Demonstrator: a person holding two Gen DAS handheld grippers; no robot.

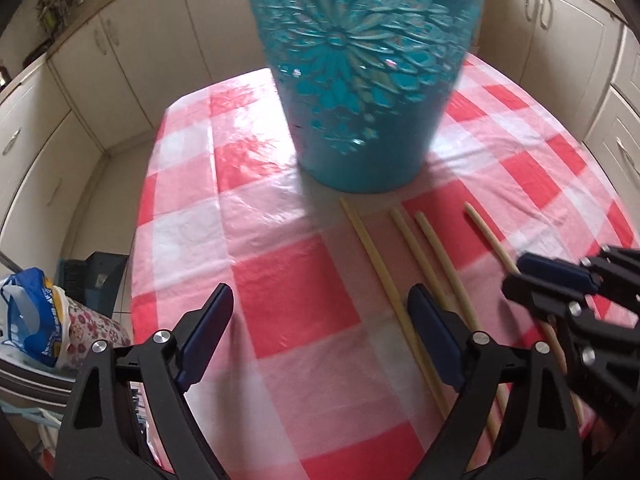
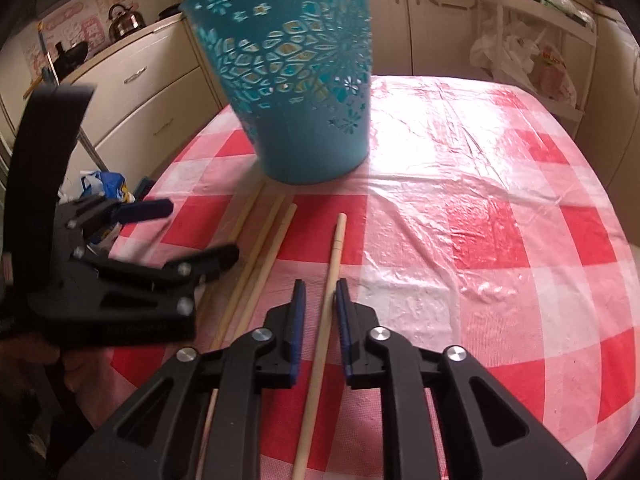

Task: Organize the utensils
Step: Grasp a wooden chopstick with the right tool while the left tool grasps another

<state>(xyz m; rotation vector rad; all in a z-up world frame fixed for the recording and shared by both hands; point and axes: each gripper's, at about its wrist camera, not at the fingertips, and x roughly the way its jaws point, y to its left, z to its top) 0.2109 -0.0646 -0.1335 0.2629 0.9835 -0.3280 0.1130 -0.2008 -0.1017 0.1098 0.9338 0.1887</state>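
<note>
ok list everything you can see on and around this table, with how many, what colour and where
pale wooden chopsticks: four, light tan, lying side by side on the cloth in front of the basket; three grouped, one apart between the right gripper's pads
teal perforated plastic basket: one, upright, far side of the table
red-and-white checked plastic tablecloth: one, covering the table
cream kitchen cabinets: several, around the table
steel kettle: one, on the far counter
blue-and-white plastic bag: one, beside the table, low
left gripper: black, blue pads, open over the cloth
right gripper: black, blue pads, narrowly straddling the lone chopstick
</note>
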